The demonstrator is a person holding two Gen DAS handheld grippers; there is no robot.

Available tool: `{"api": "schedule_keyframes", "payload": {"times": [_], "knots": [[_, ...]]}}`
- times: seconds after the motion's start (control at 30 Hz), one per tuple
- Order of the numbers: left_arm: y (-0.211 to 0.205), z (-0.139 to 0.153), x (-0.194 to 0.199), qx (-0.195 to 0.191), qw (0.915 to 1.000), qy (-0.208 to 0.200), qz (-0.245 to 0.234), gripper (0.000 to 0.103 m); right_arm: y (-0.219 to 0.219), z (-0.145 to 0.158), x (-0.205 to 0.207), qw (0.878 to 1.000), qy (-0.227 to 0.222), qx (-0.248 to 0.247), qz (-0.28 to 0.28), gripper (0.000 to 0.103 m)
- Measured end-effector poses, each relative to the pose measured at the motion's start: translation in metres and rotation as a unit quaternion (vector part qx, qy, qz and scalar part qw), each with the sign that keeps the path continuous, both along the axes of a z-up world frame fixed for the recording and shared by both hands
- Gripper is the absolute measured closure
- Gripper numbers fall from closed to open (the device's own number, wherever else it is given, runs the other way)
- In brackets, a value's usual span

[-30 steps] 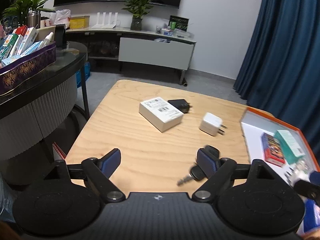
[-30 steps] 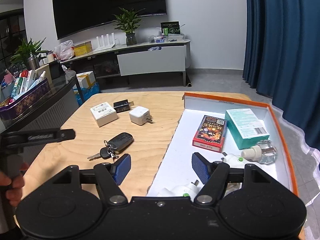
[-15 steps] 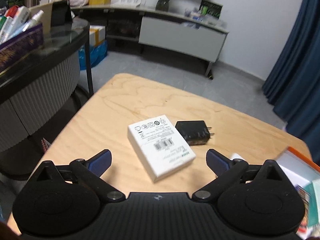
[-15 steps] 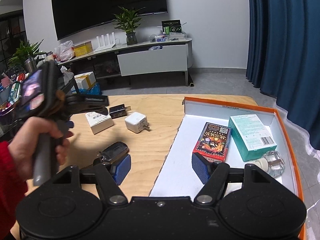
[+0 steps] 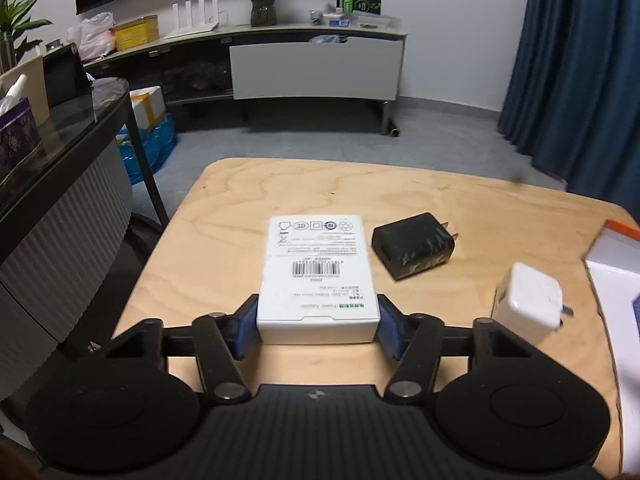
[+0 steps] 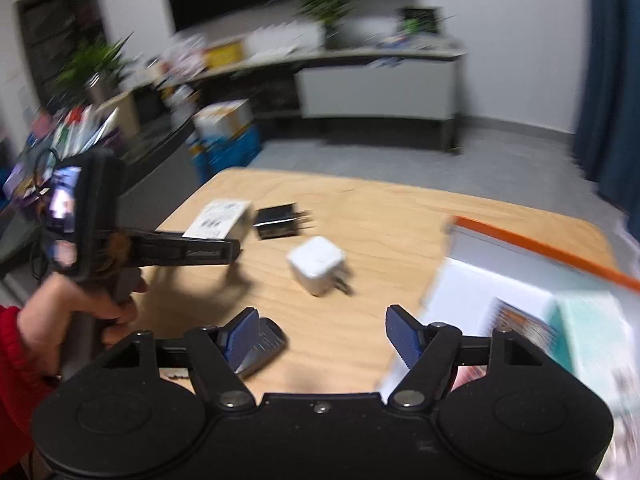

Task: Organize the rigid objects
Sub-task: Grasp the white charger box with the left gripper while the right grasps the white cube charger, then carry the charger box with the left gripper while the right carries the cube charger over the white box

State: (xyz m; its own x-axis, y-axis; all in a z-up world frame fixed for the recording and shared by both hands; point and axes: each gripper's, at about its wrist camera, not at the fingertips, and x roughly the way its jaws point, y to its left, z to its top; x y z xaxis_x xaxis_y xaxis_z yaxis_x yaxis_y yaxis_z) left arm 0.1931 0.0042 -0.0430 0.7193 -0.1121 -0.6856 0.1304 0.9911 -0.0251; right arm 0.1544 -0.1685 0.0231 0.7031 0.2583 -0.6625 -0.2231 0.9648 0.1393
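Two blue-padded fingers of the left gripper clamped the flat white labelled cardboard box on the pale wooden surface. A black wall charger lay just right, a white cube charger beyond. The right gripper hung open above a dark key fob.

Black hand-held gripper, blue pads; seemingly red sleeve.
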Motion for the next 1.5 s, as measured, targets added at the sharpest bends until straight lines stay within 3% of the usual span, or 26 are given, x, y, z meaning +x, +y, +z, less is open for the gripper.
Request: {"api": "schedule_keyframes", "payload": {"times": [0.17,0.37,0.43,0.47,0.57,0.8,1.1,1.27,1.5], "knots": [[0.016,0.008,-0.026,0.010,0.9997,-0.023,-0.007,0.044,0.025,-0.015,0.053,0.997,0.011,-0.048,0.064,0.019],[0.022,0.015,-0.035,-0.011,0.9994,-0.030,-0.012,0.044,0.037,-0.034,0.093,0.995,0.030,-0.065,0.076,0.019],[0.019,0.016,-0.026,-0.019,0.9993,-0.030,-0.013,0.044,0.037,-0.039,0.098,0.994,0.038,-0.063,0.075,0.028],[0.019,0.017,-0.028,-0.021,0.9992,-0.031,-0.014,0.044,0.034,-0.040,0.098,0.995,0.042,-0.060,0.073,0.041],[0.015,0.020,-0.028,-0.019,0.9990,-0.037,-0.017,0.044,0.031,-0.040,0.093,0.996,0.044,-0.052,0.057,0.041],[0.000,0.038,-0.050,-0.028,0.9974,-0.058,-0.033,0.044,0.014,-0.004,0.042,0.999,0.005,-0.048,0.001,0.041],[-0.055,0.068,-0.105,-0.060,0.9912,-0.082,-0.085,0.044,-0.038,0.052,-0.072,0.990,-0.073,-0.037,-0.112,0.041],[-0.093,0.072,-0.140,-0.083,0.9852,-0.080,-0.127,0.044,-0.068,0.060,-0.135,0.976,-0.098,-0.042,-0.191,0.041],[-0.127,0.073,-0.176,-0.079,0.9786,-0.087,-0.169,0.044,-0.086,0.057,-0.189,0.965,-0.100,-0.039,-0.240,0.041]]}}
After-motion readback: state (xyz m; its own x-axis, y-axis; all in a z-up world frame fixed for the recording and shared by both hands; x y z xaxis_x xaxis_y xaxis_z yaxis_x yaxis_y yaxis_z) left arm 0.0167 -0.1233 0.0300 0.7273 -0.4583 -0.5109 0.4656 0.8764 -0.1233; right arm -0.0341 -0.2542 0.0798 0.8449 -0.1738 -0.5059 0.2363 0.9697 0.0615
